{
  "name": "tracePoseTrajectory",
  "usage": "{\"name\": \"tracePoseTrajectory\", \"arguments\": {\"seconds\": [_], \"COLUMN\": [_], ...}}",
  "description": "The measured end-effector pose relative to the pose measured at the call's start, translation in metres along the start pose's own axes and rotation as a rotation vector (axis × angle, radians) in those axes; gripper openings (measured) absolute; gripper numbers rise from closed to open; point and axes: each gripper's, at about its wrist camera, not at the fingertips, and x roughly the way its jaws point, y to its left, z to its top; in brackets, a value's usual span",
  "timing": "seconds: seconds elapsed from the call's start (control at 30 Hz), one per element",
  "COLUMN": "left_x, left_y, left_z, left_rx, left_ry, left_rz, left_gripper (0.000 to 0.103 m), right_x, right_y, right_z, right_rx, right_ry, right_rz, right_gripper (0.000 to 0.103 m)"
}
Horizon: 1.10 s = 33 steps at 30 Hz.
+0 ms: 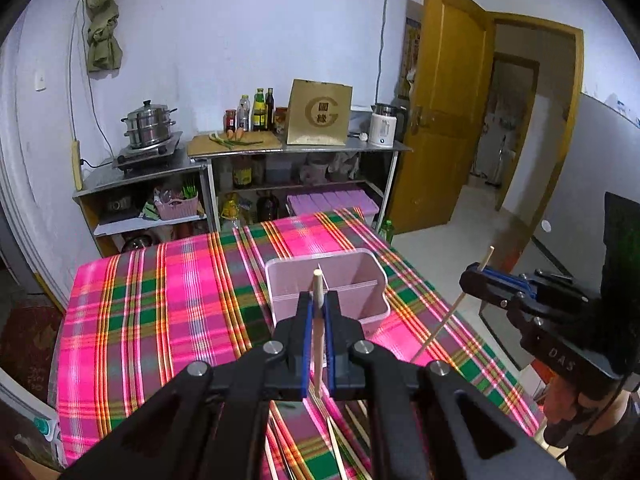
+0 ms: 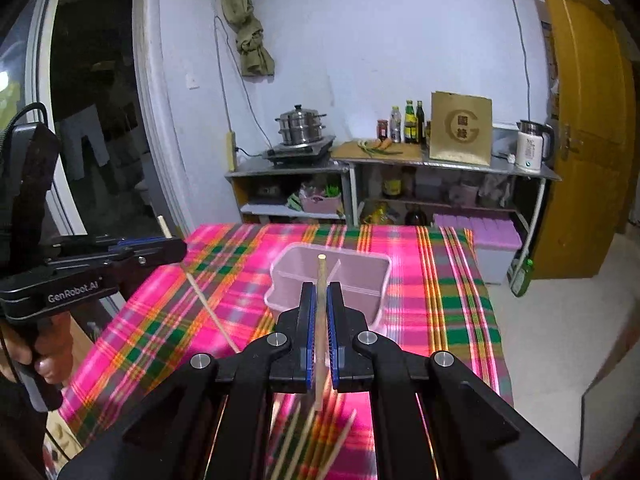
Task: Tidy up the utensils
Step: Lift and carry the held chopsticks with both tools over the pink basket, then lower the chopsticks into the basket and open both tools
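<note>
A pale pink divided utensil box (image 1: pixel 360 276) (image 2: pixel 296 276) stands on the plaid tablecloth. My left gripper (image 1: pixel 318 300) is shut on a wooden chopstick (image 1: pixel 318 320), held upright just in front of the box; it also shows at the left of the right wrist view (image 2: pixel 176 246). My right gripper (image 2: pixel 321 292) is shut on another wooden chopstick (image 2: pixel 320 320), also upright before the box; it shows at the right of the left wrist view (image 1: pixel 472 276). Several loose chopsticks (image 2: pixel 312 440) (image 1: pixel 340 440) lie on the cloth beneath the grippers.
The table (image 1: pixel 160 320) wears a pink, green and orange plaid cloth. Behind it stand metal shelves (image 1: pixel 240 152) with a steamer pot, bottles, a cardboard box and a kettle. A yellow door (image 1: pixel 448 120) is open at the right; the floor lies right of the table.
</note>
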Motion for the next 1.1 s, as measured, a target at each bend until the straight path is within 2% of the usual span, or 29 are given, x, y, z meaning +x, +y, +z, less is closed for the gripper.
{"name": "tracePoseTrajectory", "arguments": {"seconds": [0.37,0.57,0.73,1.1], "left_x": [0.014,0.033,0.055,0.098], "left_y": [0.011,0.023,0.030,0.041], "left_z": [0.050,0.057,0.047,0.016], "left_rx": [-0.006,-0.015,-0.020,-0.053], "left_ry": [-0.050,-0.051,-0.028,0.052], "left_rz": [0.009,0.008,0.011,-0.012], "left_gripper": [0.006,0.006,0.006,0.006], "right_x": [0.031,0.057,0.084,0.133], "right_y": [0.004,0.006,0.003,-0.009], "right_z": [0.049,0.061,0.055,0.019], "right_rx": [-0.008,0.000,0.012,0.041], "right_ry": [-0.052,-0.060,-0.035,0.078], "right_rz": [0.028,0.044,0.049,0.053], "right_gripper": [0.005,0.005,0.005,0.005]}}
